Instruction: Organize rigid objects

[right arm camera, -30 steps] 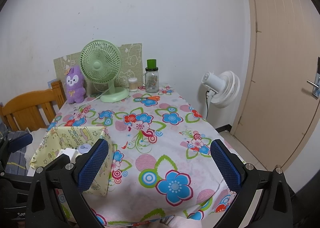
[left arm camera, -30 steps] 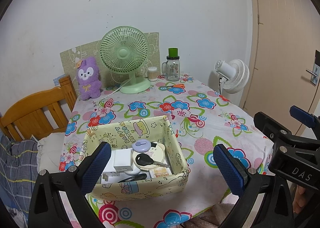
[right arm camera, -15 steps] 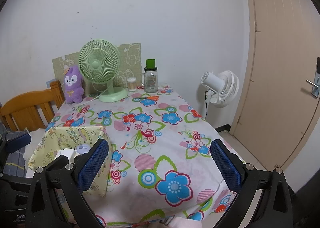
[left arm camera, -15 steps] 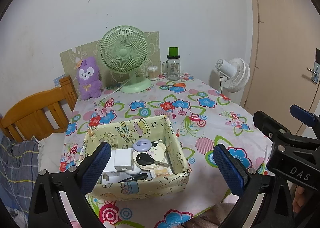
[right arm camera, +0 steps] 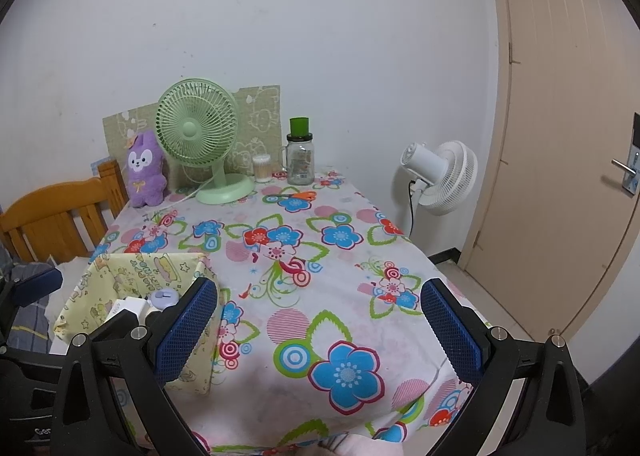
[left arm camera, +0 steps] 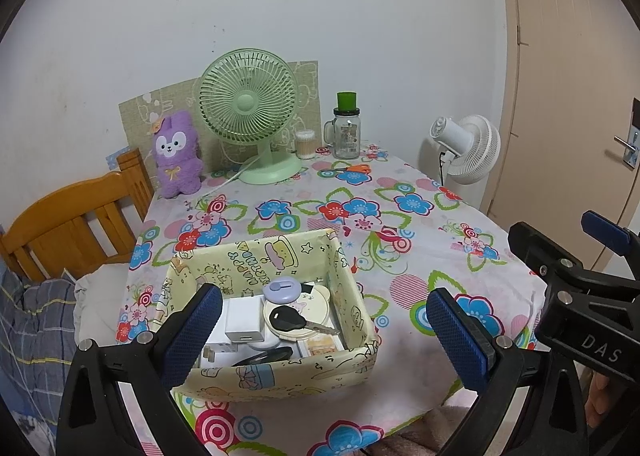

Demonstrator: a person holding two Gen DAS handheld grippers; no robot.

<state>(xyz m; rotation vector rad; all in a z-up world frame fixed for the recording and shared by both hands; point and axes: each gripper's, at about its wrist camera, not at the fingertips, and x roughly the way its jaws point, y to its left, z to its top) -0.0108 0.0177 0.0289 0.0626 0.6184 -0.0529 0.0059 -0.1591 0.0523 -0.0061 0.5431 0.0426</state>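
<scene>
A yellow cartoon-print box (left arm camera: pixel 348 280) stands near the front left of the flowered table (left arm camera: pixel 420 256). Inside lie a black key (left arm camera: pixel 290 319), a white charger (left arm camera: pixel 243 320), a lilac round case (left arm camera: pixel 282 290), a cream round lid (left arm camera: pixel 310 304) and other small items. My left gripper (left arm camera: pixel 324 332) is open and empty, held above the box's front. My right gripper (right arm camera: pixel 320 330) is open and empty over the table's front, right of the box (right arm camera: pixel 120 268). It also shows at the right of the left wrist view (left arm camera: pixel 580 280).
At the table's back stand a green desk fan (left arm camera: pixel 250 111), a purple plush (left arm camera: pixel 176 153), a glass jar with green lid (left arm camera: pixel 346 131), a cotton-swab tub (left arm camera: pixel 305 143) and orange scissors (left arm camera: pixel 352 168). A wooden chair (left arm camera: pixel 68 215) is left; a white fan (left arm camera: pixel 466 149) and door (left arm camera: pixel 568 75) are right.
Both grippers have drifted slightly back and up from the table; the scene has shifted a little in both views. Both stay open and empty.
</scene>
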